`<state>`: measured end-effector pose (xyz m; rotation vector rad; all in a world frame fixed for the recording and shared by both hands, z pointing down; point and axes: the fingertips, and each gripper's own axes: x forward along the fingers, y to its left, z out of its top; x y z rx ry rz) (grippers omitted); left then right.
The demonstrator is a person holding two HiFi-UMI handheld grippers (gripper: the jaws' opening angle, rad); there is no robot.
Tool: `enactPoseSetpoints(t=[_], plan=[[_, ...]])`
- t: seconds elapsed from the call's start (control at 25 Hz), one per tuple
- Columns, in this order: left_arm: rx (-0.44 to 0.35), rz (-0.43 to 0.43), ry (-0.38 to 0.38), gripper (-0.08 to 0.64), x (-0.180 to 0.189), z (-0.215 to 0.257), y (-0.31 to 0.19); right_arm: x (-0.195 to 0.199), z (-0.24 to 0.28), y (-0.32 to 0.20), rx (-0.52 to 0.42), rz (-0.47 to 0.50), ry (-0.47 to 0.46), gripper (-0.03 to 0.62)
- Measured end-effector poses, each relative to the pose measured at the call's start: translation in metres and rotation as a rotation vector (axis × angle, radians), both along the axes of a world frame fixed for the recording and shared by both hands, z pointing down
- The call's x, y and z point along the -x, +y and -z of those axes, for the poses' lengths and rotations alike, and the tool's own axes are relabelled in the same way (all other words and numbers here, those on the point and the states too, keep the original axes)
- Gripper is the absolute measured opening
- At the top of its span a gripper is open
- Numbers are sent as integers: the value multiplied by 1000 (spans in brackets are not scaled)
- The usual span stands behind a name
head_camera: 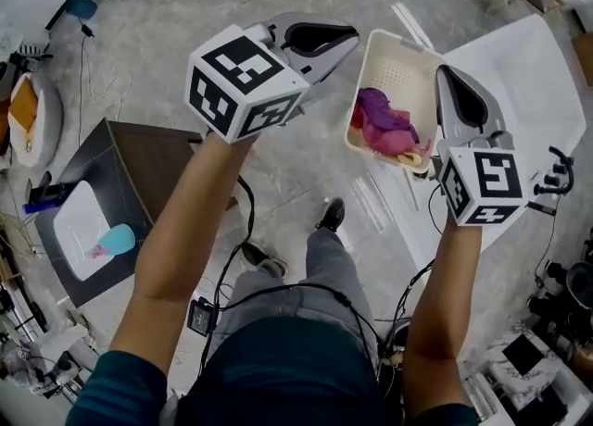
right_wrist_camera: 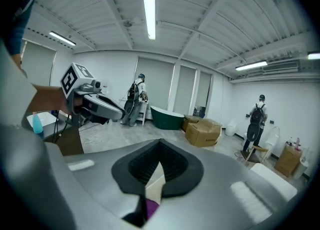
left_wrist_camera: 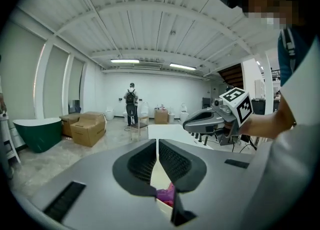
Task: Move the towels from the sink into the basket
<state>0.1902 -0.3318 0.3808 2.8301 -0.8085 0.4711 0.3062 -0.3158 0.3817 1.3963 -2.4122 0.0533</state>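
A white basket [head_camera: 375, 54] stands on the floor below me and holds purple and pink towels [head_camera: 384, 123]. My left gripper [head_camera: 345, 39] hovers just left of the basket, shut with nothing between its jaws. My right gripper [head_camera: 444, 72] hangs over the basket's right rim, also shut and empty. At the far left a teal towel [head_camera: 118, 239] lies in the white sink [head_camera: 74, 216]. In the left gripper view a pink towel [left_wrist_camera: 167, 194] shows below the left gripper [left_wrist_camera: 158, 141]. The right gripper view shows the right gripper [right_wrist_camera: 160, 152] above a purple towel [right_wrist_camera: 150, 207].
The sink sits in a dark cabinet [head_camera: 139, 160]. A white sheet [head_camera: 528, 81] lies right of the basket, and cables [head_camera: 246, 230] trail near the person's shoes [head_camera: 329, 216]. Cardboard boxes [left_wrist_camera: 85, 126], a green tub [right_wrist_camera: 169, 118] and people [left_wrist_camera: 130, 104] stand farther off.
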Motion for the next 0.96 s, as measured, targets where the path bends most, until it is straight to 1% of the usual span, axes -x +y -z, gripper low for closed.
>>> enactPoseSetpoints(t=[0.2, 0.32, 0.72, 0.84, 0.96], plan=[[-85, 66, 47, 17, 48, 60, 17, 50, 55, 12, -72, 80, 0, 8], [-131, 100, 63, 17, 76, 92, 31, 81, 85, 21, -109, 127, -5, 8], [-260, 193, 73, 17, 161, 179, 95, 170, 162, 66, -188, 244, 9, 8], [-292, 208, 73, 16, 185, 204, 119, 199, 186, 89, -225, 297, 3, 8], [-316, 218, 71, 16, 208, 224, 146, 224, 204, 115, -242, 328, 8, 8]])
